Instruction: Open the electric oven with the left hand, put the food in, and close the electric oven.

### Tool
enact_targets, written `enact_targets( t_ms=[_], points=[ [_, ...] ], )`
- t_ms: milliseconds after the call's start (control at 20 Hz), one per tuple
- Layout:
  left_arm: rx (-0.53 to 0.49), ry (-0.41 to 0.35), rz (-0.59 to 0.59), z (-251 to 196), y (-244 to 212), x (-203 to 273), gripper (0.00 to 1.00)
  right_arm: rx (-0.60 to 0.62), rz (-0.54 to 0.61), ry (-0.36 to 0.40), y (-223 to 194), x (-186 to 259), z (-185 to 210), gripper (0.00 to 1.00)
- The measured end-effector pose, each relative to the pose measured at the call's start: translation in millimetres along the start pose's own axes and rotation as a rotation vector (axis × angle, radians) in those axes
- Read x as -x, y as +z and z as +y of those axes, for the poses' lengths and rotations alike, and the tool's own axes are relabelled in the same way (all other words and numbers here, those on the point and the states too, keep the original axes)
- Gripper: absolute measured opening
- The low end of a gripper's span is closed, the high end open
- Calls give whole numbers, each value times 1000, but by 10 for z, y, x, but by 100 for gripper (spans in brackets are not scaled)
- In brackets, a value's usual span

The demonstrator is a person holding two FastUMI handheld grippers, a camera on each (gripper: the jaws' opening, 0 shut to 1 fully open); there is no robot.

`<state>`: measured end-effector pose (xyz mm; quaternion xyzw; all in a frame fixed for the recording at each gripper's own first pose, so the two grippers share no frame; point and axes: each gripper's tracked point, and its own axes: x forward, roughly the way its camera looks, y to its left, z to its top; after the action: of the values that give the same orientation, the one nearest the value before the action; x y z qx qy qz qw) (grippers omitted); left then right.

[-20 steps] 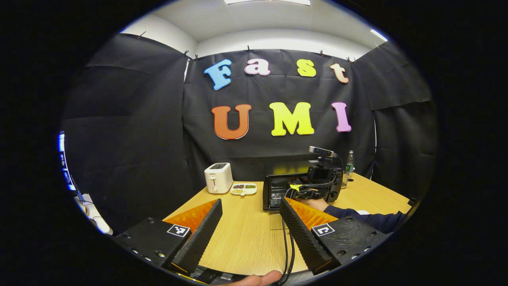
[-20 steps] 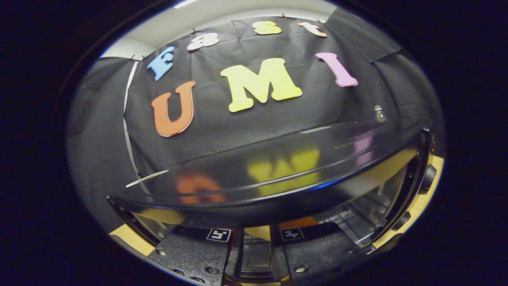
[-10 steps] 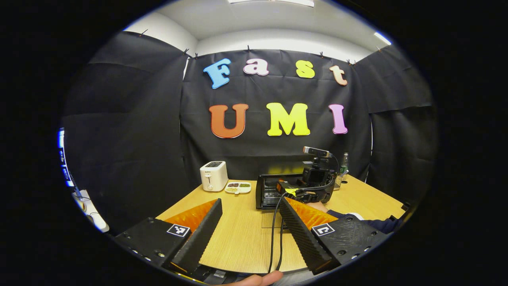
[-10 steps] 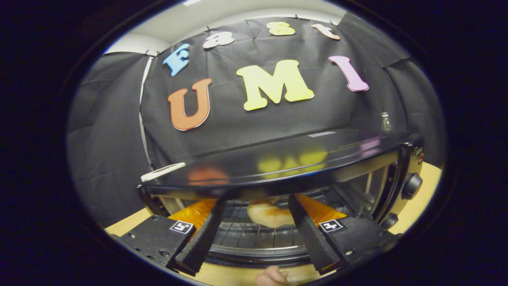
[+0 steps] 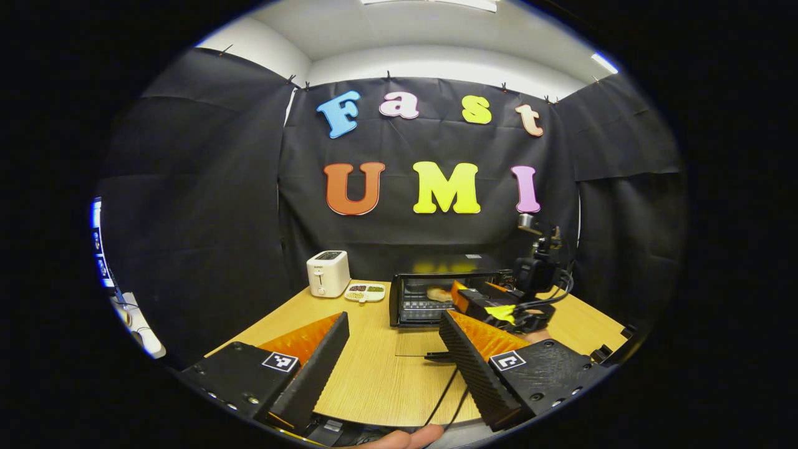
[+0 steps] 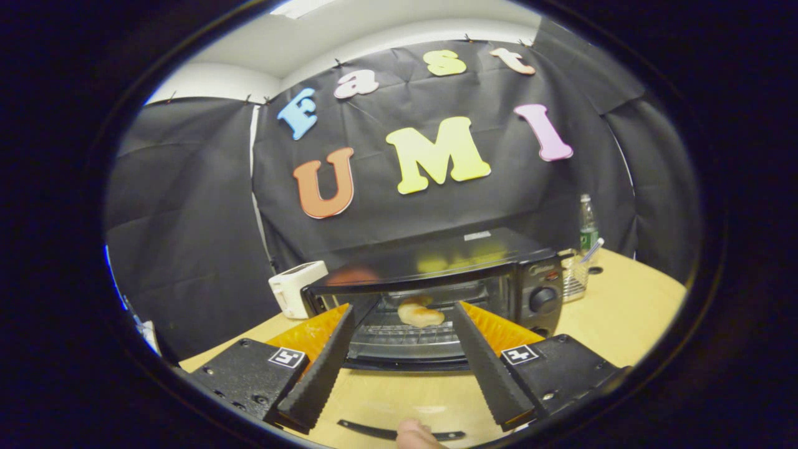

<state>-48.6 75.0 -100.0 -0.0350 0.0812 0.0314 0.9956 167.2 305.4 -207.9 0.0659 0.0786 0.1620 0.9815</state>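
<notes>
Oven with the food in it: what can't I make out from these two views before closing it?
- Oven door: lying flat, its glass hard to see in the right gripper view.
- Food: too small to identify there.
- Dish contents: too small in the left gripper view.
- Right gripper partly hides the oven's right side.

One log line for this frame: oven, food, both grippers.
black electric oven: door open | pale bread-like food: on wire rack inside | right gripper: open, empty, before oven | left gripper: open, empty, over table | next: close door

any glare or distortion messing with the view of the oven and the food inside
Right gripper view: the oven top mirrors the wall in coloured glare, yet the food on the rack reads sharp. Left gripper view: fisheye bends the table edge, and the oven looks small and dim.
</notes>
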Motion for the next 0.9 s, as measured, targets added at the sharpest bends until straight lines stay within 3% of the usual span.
enact_targets(
  t_ms=[300, 500, 700, 750, 900],
  points=[
    [0, -39, 60, -278, -141, -286, 96, 16, -99, -46, 857, 1056, -416, 94],
    [1, -65, 160, -509, -453, -557, 96, 25, -183, -77, 1528, 1703, -743, 94],
    [-7, -111, 279, -825, -887, -818, 100, 119, -205, -132, 1845, 2260, -1129, 95],
    [-14, -120, 305, -896, -997, -878, 96, 135, -216, -141, 1911, 2373, -1176, 95],
    [-28, -141, 382, -1084, -1308, -995, 96, 166, -230, -185, 1972, 2691, -1361, 95]
  ],
)
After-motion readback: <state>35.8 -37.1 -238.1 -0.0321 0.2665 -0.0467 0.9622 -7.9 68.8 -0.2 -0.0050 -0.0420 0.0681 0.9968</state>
